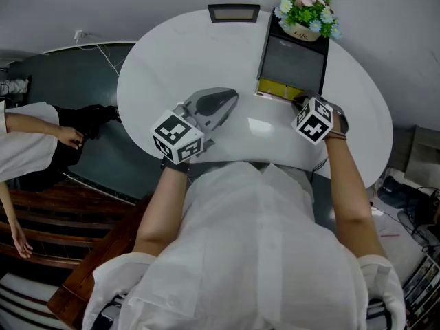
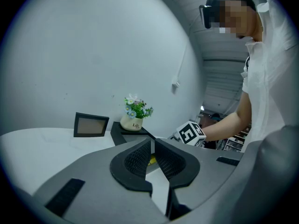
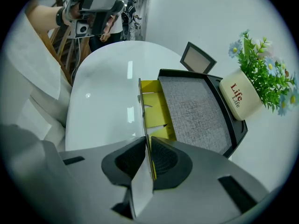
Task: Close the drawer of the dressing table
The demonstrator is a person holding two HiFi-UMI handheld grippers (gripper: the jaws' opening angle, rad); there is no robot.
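The drawer stands pulled out of the dressing table, its yellow inside showing at the middle of my right gripper view. How far it runs back under the grey felt top is hidden. My right gripper is clamped narrow on the drawer's thin front panel. The panel runs edge-on between the pads, so its face is hard to make out. In the head view my marker cube covers the near end of the drawer, right of centre.

My left gripper hangs over the white desk, left of centre in the head view. Its pad tips are together with nothing between them.

A flower pot sits on the far end of the dressing table, its blooms cut off by the right edge of my right gripper view. A picture frame stands on the desk just beside the dressing table, at the upper middle of the head view. At that view's left edge a person's hand shows, the body mostly cut off.
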